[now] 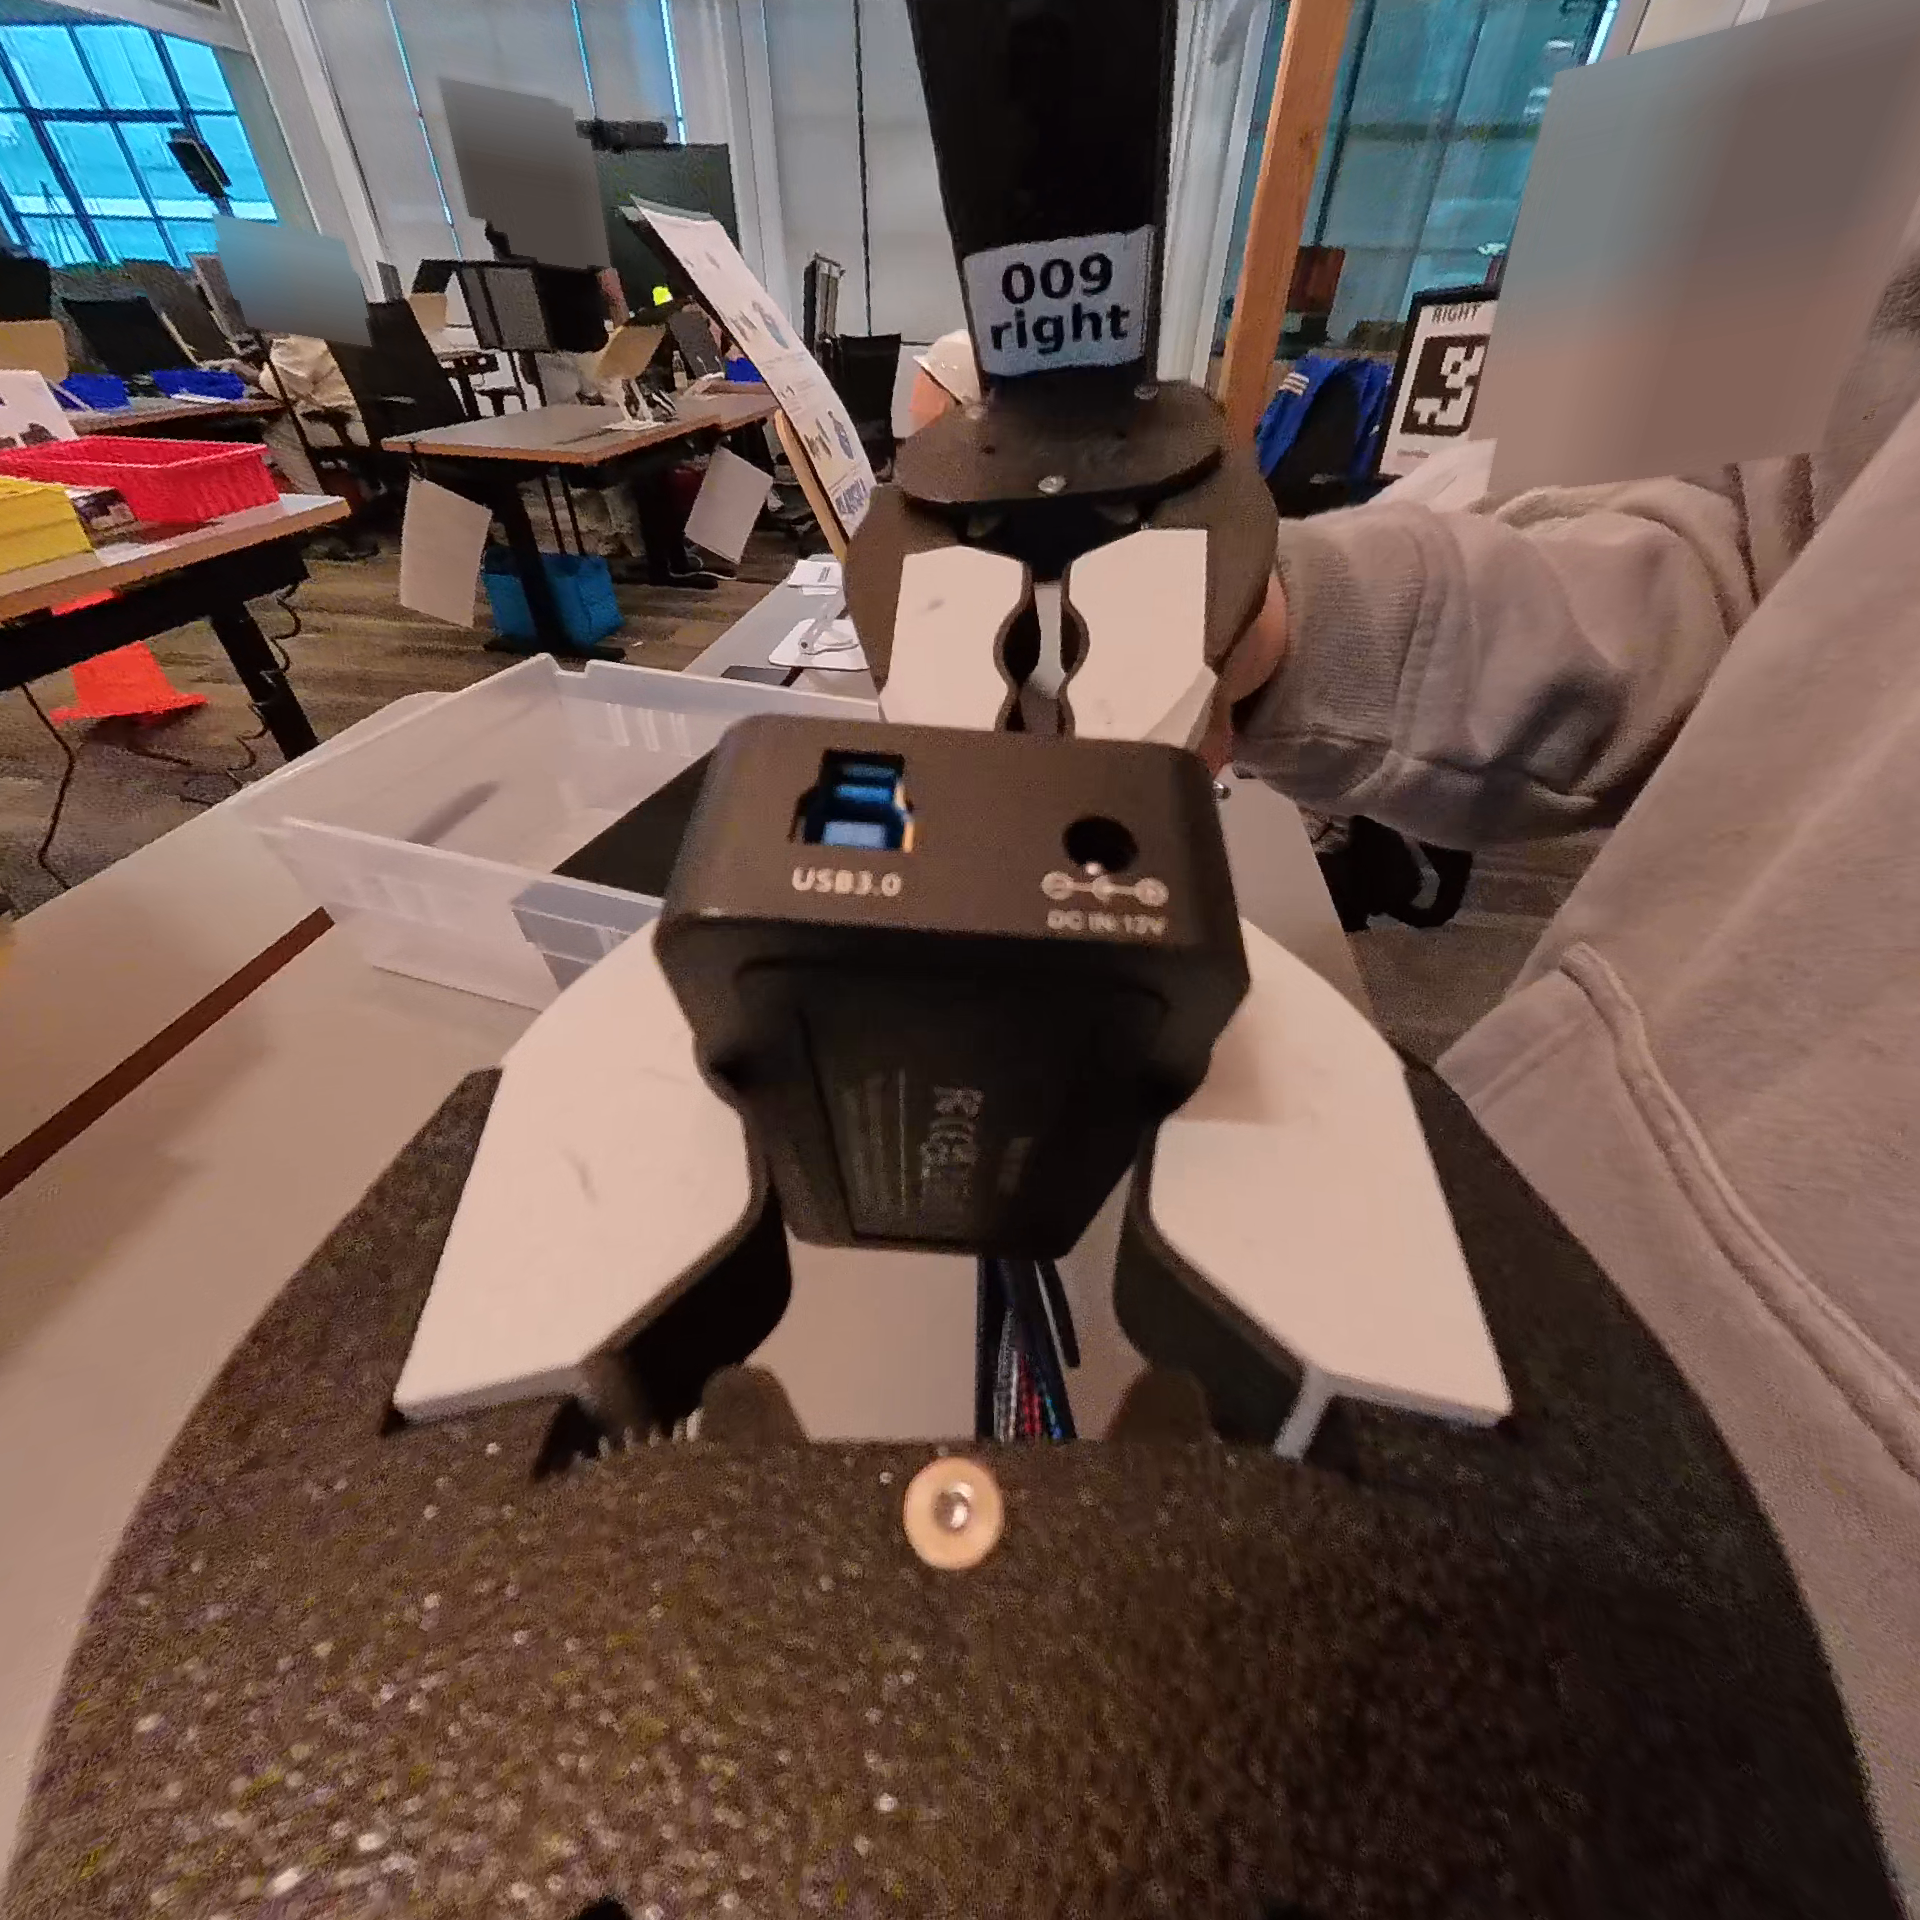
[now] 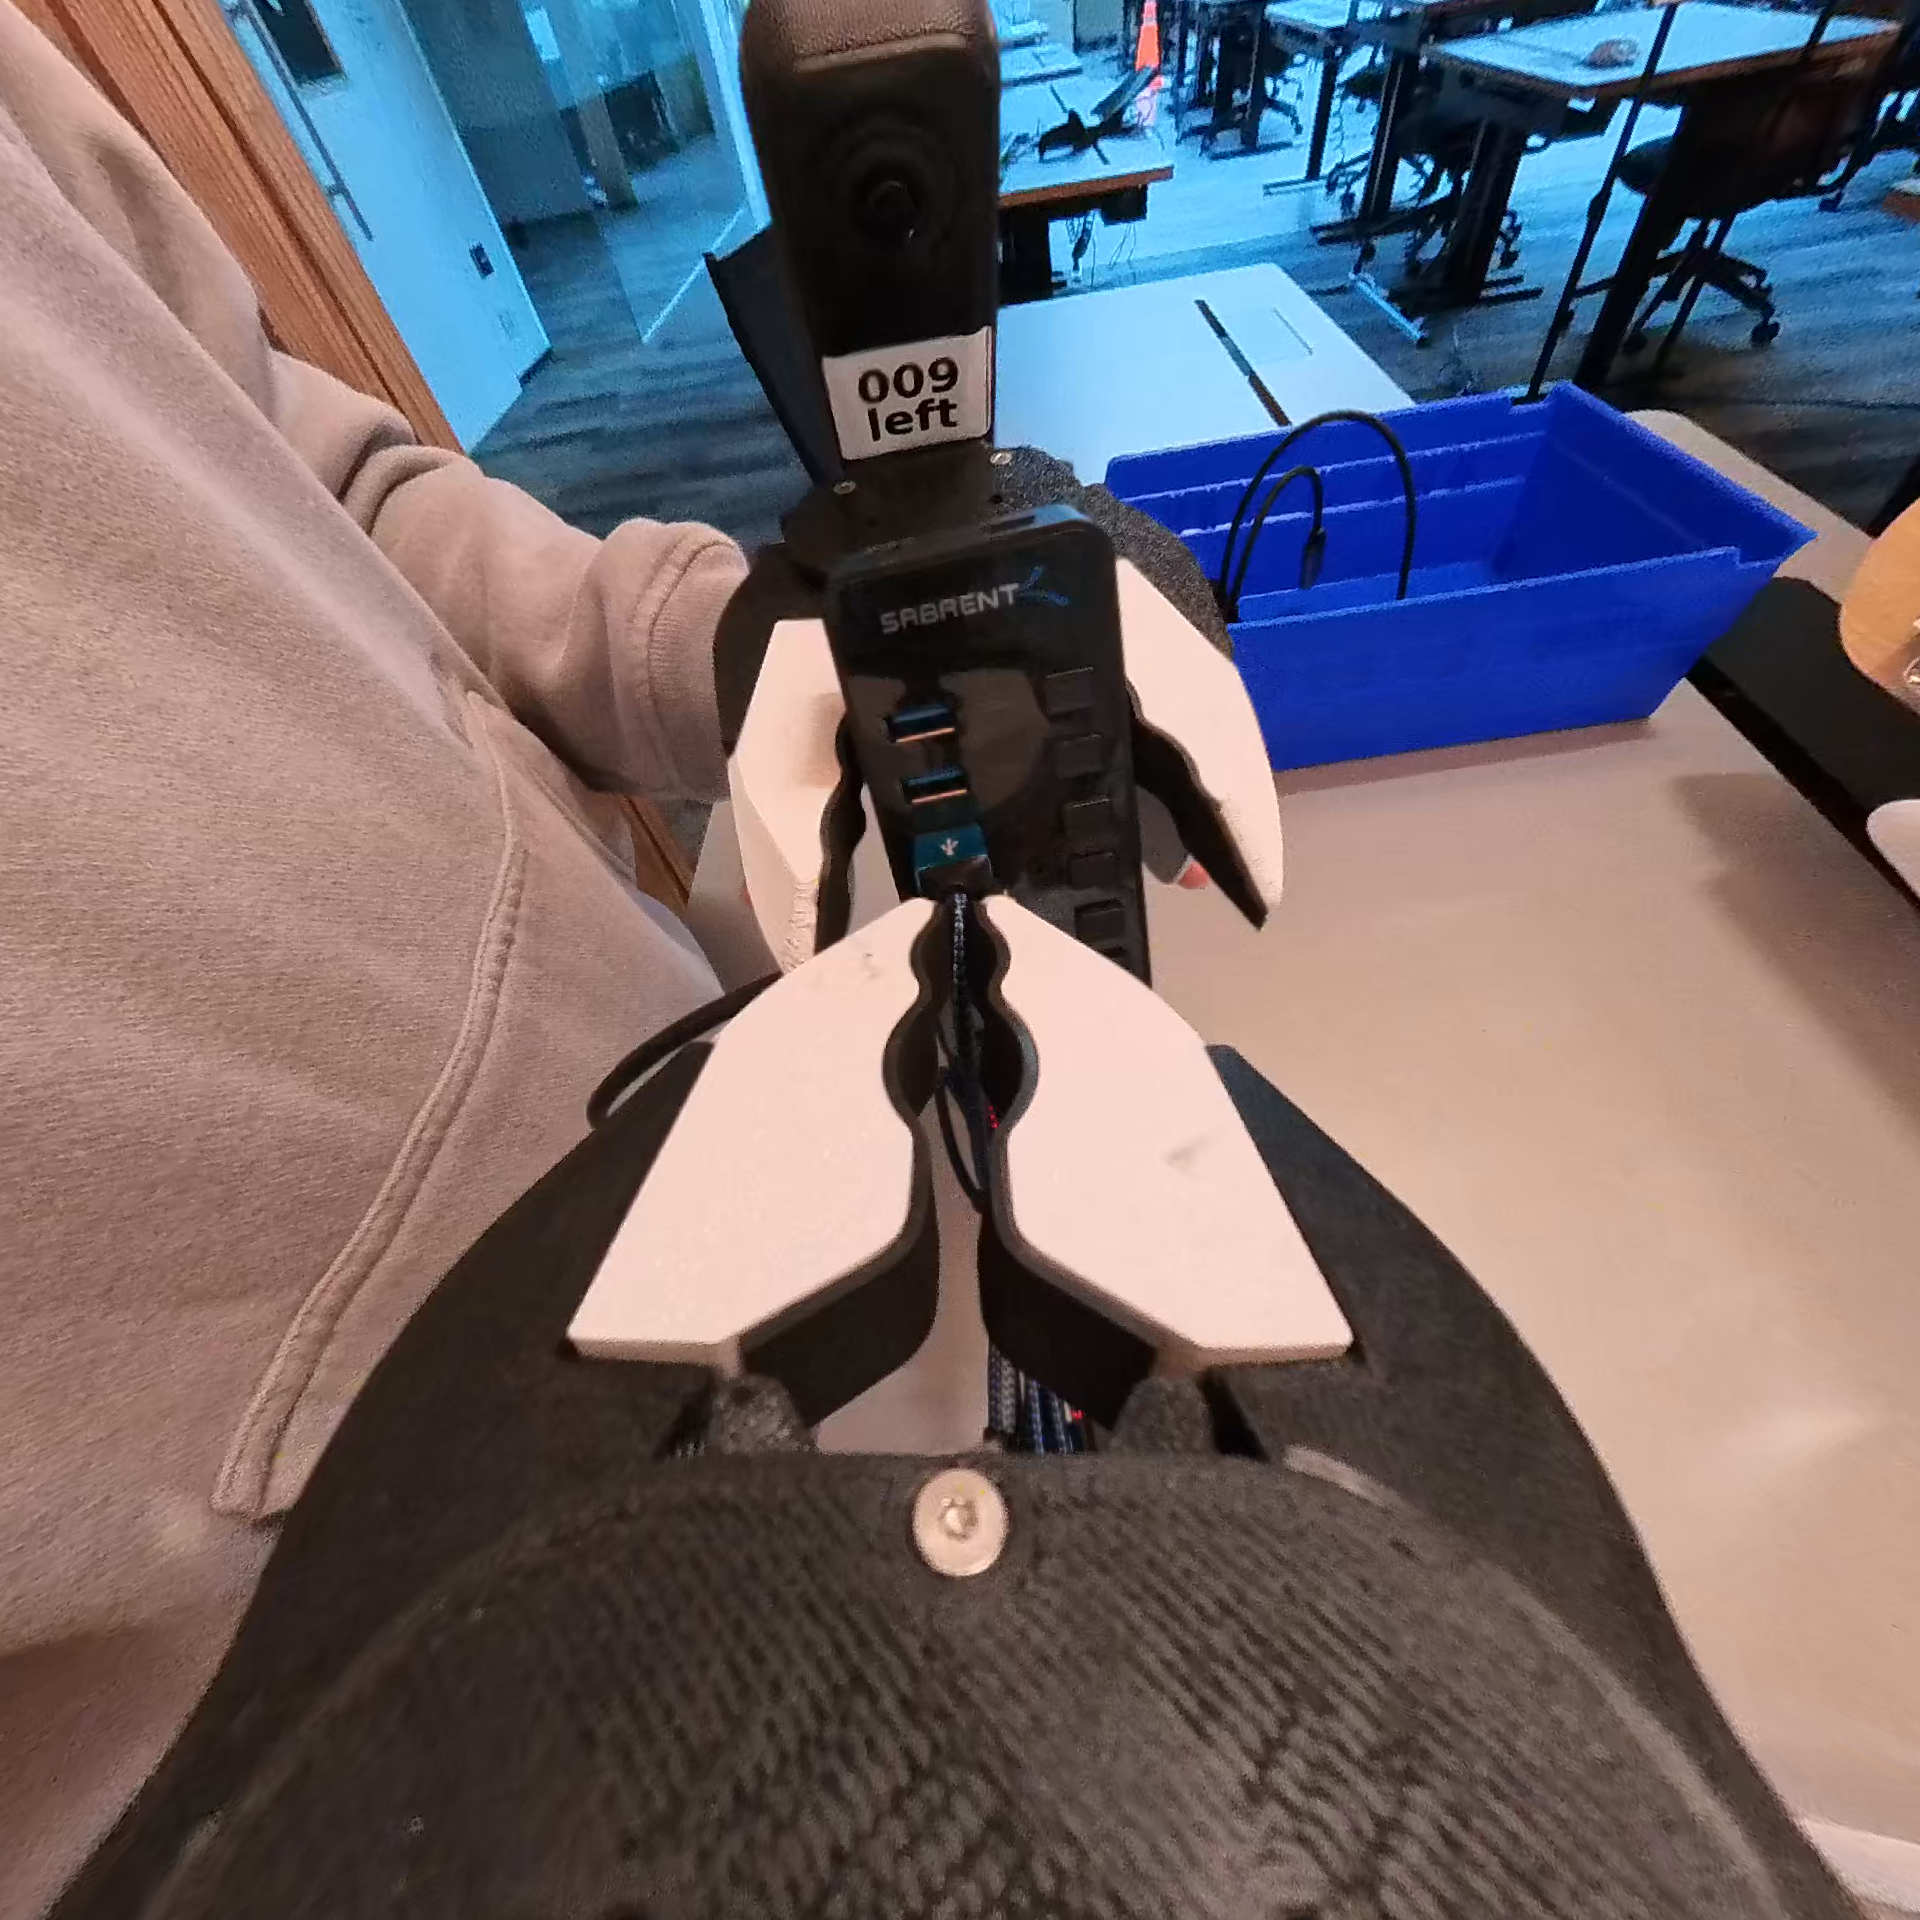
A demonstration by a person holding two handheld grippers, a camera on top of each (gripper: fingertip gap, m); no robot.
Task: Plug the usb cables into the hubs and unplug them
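Note:
My left gripper is shut on a black USB hub, held above the table with its end face towards the camera. That face shows a blue port and a round power jack. In the right wrist view the hub shows its row of ports, clamped between the left gripper's white fingers. My right gripper is shut on a dark braided cable just behind its blue plug. The plug sits in the hub's third port. The right gripper also shows beyond the hub in the left wrist view.
A blue bin holding black cables stands on the pale table to the right. A clear plastic bin stands at the left. A person's grey sleeves are close on one side. Desks and chairs fill the room behind.

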